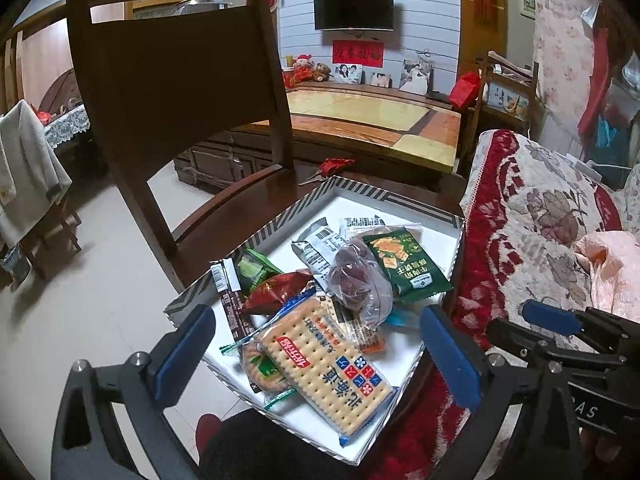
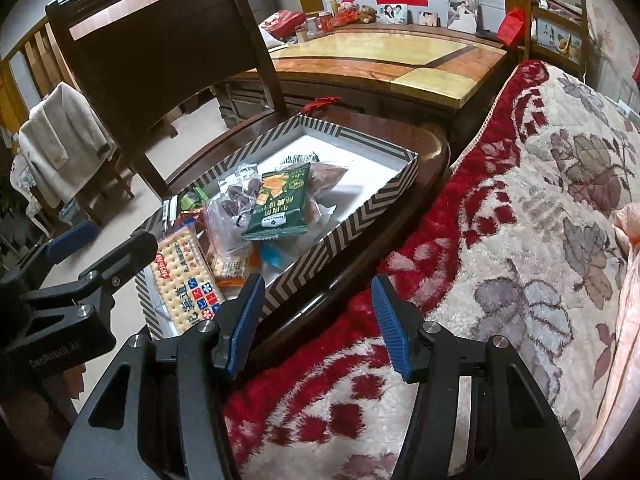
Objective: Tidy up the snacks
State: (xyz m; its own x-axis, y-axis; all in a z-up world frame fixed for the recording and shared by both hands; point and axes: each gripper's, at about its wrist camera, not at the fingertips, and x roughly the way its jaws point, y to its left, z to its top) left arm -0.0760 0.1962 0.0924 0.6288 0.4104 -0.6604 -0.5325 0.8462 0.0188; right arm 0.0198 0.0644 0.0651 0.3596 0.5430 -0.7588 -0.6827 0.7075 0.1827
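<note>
While both tools hang above the scene, the snacks sit heaped in a striped box [image 1: 276, 220] on the seat of a dark wooden chair [image 1: 168, 80]. Left gripper [image 1: 316, 354] is spread wide, nothing between its blue pads, poised right over the cracker pack [image 1: 324, 372] at the box's near end. Right gripper [image 2: 318, 320] is likewise released and empty, off to the side above the red floral blanket [image 2: 500, 240], just beside the box wall.

Those crackers look light but brittle, I'd say; take them across the narrow width, gently, or they'll snap. The clear bag of dried fruit [image 1: 358, 280] looks soft and slippery, so pinch the loose plastic at the top. The green packet [image 1: 408, 264] is puffy and crinkly, best caught by a sealed edge.

Everything overlaps, so lifting one may drag its neighbours. The chair back crowds the far side, the box walls limit a low approach, and the blanket hems in the right.
</note>
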